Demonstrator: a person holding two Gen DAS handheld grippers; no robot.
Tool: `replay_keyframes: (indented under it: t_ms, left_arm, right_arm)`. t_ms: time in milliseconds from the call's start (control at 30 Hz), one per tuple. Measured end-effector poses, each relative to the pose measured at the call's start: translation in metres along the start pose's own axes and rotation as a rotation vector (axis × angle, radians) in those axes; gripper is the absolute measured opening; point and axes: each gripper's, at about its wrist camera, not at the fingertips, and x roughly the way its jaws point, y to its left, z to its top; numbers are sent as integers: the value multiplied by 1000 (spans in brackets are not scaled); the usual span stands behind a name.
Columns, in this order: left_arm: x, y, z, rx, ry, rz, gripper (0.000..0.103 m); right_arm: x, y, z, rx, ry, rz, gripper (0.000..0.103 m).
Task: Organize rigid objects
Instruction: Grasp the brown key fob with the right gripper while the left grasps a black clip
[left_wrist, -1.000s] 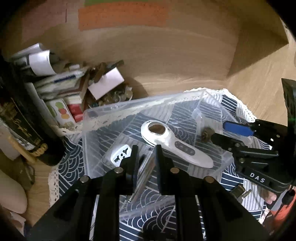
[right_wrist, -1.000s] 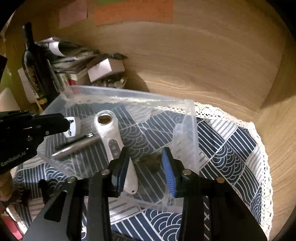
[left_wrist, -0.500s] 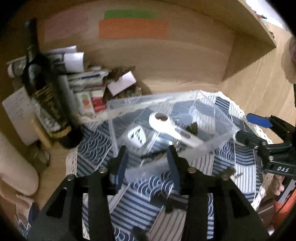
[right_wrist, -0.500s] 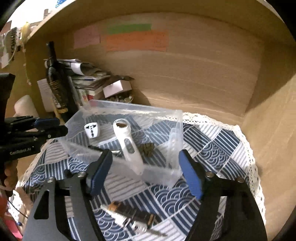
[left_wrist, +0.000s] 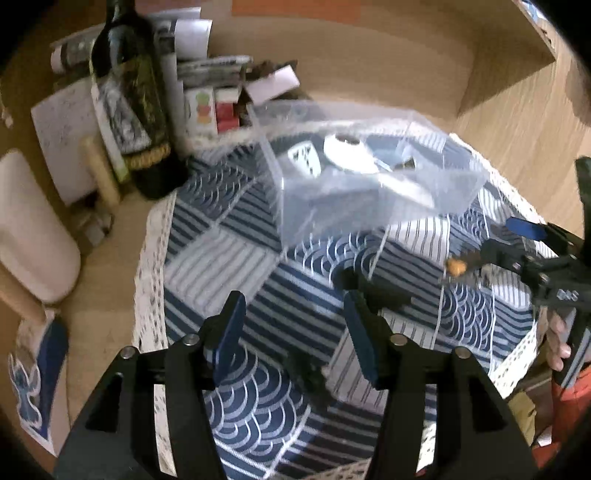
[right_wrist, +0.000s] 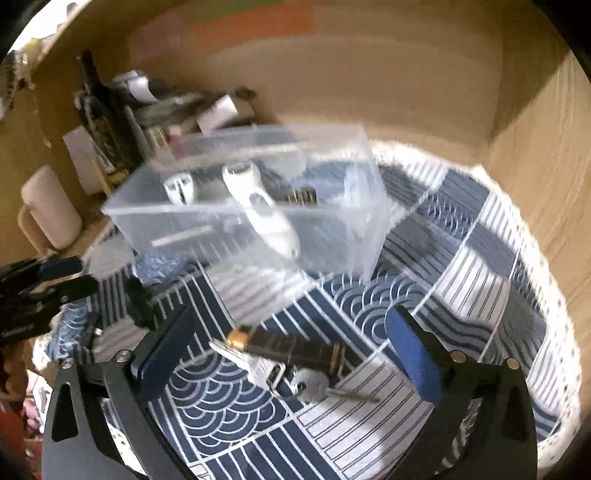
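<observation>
A clear plastic box (right_wrist: 369, 206) stands on the blue patterned cloth (right_wrist: 461, 280). It holds a white handheld device (right_wrist: 266, 210), a white plug adapter (right_wrist: 179, 188), a metal pen (right_wrist: 181, 236) and a small dark piece (right_wrist: 303, 195). The box also shows in the left wrist view (left_wrist: 295, 206). My right gripper (right_wrist: 284, 350) is open, just above a dark keychain with keys (right_wrist: 291, 360) on the cloth. My left gripper (left_wrist: 293, 334) is open and empty over the cloth, with a small dark object (left_wrist: 306, 373) below it and a black object (left_wrist: 373, 288) ahead.
A dark bottle (left_wrist: 136, 96), stacked papers and small boxes (left_wrist: 218, 99) and a white mug (right_wrist: 50, 210) stand left of the box. Wooden walls (right_wrist: 406, 74) close in the back and right. The cloth's lace edge (left_wrist: 147, 266) runs along the left.
Both grippers have pulled back out of the box toward the near cloth and opened wide. The keychain now lies between my right gripper's fingers.
</observation>
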Motion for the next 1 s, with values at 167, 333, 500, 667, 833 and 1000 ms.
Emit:
replay_keyframes:
  t_ms: [167,333,500,667,833,1000]
  left_arm:
    - [6,-4,-24,9,42,-6,56]
    - [9,-10,-36,32,40,9,56]
    - [8,-15,-43,62,10,12,40]
    - [6,-12,-43,51,-8,6,34]
    - [0,-6,-37,30,-31,9,33]
    - [-9,-4,-22,16,-74,8,33]
  right_arm:
    - [24,-3,-9,16,84,-27,103]
    - [38,-2,-11,19,130,-41,103]
    - [38,-1,-12,10,126,-65,100]
    - [31,0,-11,16,110,-71,82]
    - [26,-1,-9,23,90,-58,82]
    - [11,0,-1,26,50,-52,82]
